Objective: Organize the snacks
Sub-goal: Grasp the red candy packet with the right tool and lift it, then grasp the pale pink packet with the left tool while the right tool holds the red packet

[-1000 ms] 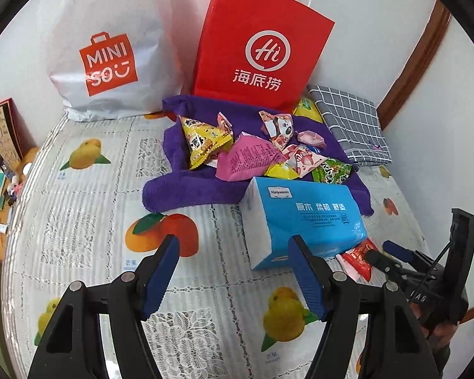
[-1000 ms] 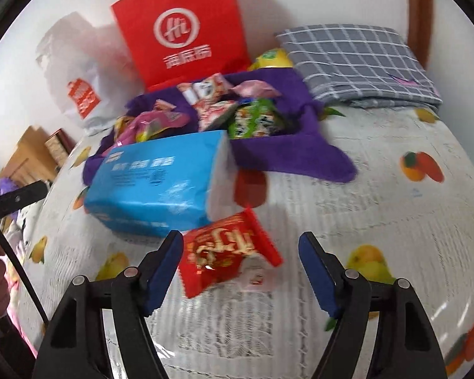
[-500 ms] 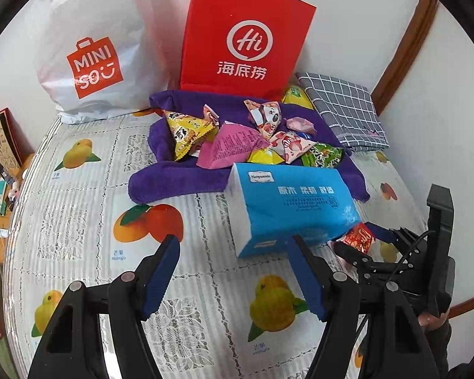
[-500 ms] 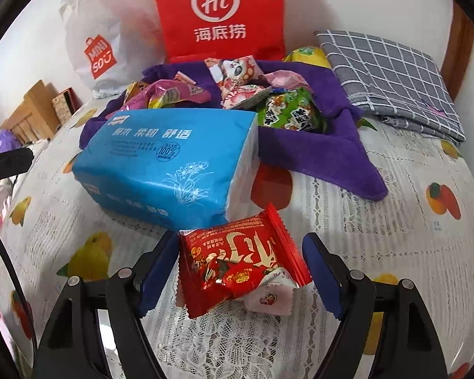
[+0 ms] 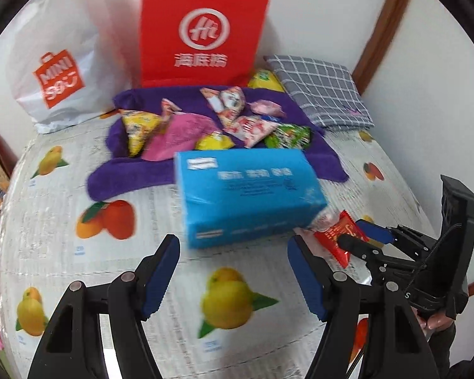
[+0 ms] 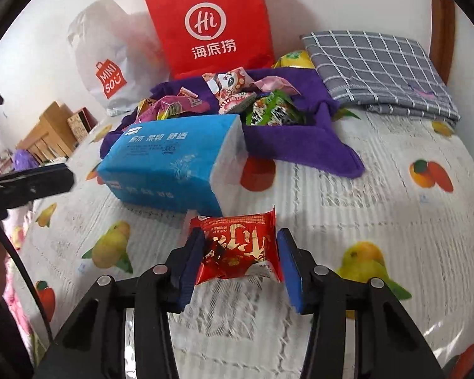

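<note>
Red snack packet [image 6: 237,246] sits clamped in the right gripper [image 6: 237,259], not yet on the purple towel [image 6: 303,145] with the other snacks [image 6: 268,110]; left gripper [image 5: 233,278] gapes unladen.

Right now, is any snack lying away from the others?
Yes. One red snack packet sits apart from the snack pile on the purple towel, in front of the blue tissue pack; the right gripper is shut on it.

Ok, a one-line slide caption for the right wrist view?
Right gripper closed on a red snack packet beside the blue tissue pack.
</note>
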{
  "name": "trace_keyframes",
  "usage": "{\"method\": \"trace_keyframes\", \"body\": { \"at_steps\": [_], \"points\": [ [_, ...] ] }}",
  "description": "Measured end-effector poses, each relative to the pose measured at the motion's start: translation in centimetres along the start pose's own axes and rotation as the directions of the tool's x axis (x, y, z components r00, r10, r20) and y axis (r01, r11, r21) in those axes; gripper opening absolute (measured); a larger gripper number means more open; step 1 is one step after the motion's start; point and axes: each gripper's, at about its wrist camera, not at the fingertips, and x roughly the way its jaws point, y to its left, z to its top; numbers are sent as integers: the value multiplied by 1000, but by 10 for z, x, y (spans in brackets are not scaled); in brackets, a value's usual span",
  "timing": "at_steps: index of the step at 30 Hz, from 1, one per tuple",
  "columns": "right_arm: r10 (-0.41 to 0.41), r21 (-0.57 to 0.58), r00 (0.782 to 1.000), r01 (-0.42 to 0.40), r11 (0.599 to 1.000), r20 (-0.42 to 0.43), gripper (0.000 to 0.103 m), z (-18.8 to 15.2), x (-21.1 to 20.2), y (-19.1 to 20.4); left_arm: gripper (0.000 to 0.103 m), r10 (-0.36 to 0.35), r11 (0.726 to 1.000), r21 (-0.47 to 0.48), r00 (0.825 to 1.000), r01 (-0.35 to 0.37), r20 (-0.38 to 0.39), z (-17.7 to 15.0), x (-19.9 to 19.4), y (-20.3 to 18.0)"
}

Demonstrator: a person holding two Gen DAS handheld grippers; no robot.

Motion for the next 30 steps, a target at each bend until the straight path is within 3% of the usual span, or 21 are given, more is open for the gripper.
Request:
{"method": "trace_keyframes", "body": {
  "at_steps": [7, 12, 14, 16, 24, 30],
  "points": [
    [65, -5, 998, -66, 998, -21, 56, -13, 2, -7, 69, -16, 999, 31, 999, 17, -32, -3, 18, -30],
    [110, 16, 993, -109, 994, -47, 55, -13, 21, -10, 69, -3, 999, 35, 999, 5, -51, -4, 25, -37],
    [107, -4, 994, -107, 994, -30, 45, -13, 22, -6, 69, 3, 999, 36, 999, -1, -52, -4, 25, -38],
    [106, -32, 994, -106, 994, -9, 42, -13, 17, -3, 69, 9, 999, 34, 998, -8, -55, -4, 26, -38],
    [106, 9, 993, -106, 994, 45, 41, -18, -15, -27, 69, -6, 999, 36, 997, 9, -82, -6, 44, -53],
    [39, 47, 996, -43, 998, 84, 41, -26, -44, -58, 69, -46, 999, 12, 992, 47, -115, -9, 72, -70]
  ]
}}
